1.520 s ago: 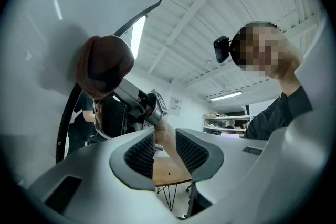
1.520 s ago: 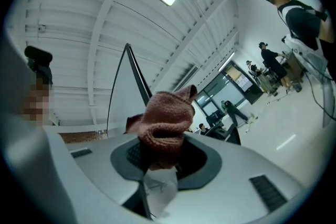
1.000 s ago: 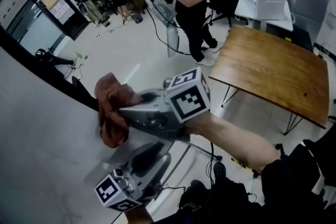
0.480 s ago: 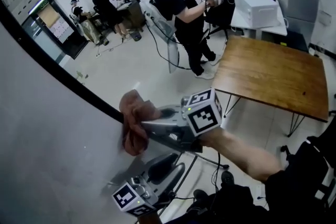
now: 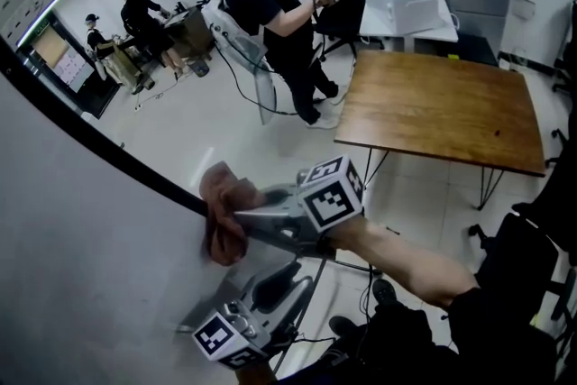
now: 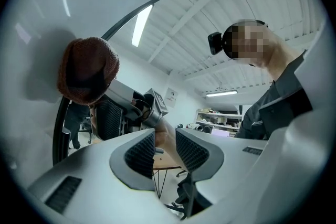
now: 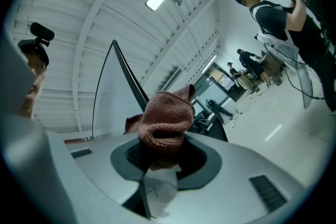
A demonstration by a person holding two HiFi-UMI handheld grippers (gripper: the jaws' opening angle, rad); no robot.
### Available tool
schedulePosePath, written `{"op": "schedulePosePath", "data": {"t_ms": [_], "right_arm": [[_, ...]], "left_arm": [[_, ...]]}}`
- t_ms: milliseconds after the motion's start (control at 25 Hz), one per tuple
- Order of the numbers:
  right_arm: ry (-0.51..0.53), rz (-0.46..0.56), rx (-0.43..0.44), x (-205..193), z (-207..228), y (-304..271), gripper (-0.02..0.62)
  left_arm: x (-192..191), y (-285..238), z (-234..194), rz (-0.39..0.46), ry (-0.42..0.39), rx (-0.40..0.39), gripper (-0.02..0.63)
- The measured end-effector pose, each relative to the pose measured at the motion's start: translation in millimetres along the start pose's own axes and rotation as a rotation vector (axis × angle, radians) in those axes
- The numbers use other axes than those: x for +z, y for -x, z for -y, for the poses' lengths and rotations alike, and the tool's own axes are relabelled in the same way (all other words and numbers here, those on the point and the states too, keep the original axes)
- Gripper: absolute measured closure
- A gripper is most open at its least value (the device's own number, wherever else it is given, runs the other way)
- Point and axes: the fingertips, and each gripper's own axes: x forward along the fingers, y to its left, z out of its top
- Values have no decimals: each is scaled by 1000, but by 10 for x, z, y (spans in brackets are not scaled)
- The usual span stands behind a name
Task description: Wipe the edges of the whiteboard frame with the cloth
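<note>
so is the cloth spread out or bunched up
Bunched up: the brown cloth is a crumpled wad clamped between the right gripper's jaws, against the whiteboard's black frame.

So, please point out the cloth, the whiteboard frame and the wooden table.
cloth (image 5: 219, 228), head view, bunched middle.
whiteboard frame (image 5: 158, 176), head view, black edge strip.
wooden table (image 5: 433, 108), head view, bare top.

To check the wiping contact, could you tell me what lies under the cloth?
The cloth, clamped in the right gripper, sits on the whiteboard's black frame edge; the stretch of frame beneath it is covered.
</note>
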Motion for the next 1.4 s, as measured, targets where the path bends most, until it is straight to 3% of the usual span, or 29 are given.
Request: {"op": "schedulePosePath", "data": {"t_ms": [640,840,1160,1400], "right_arm": [[-96,-9,-66,-443,485,195,483],[-48,3,-105,-552,587,217,486],[123,101,-122,-621,546,267,486],[75,173,-120,-903,587,334,486]], "left_arm": [[-344,-35,-222,-55,75,42,491],[-447,10,-287,-72,103,45,491],[-519,66,-371,-75,123,54,491],[-588,184,-395,-65,133,70,491]]}}
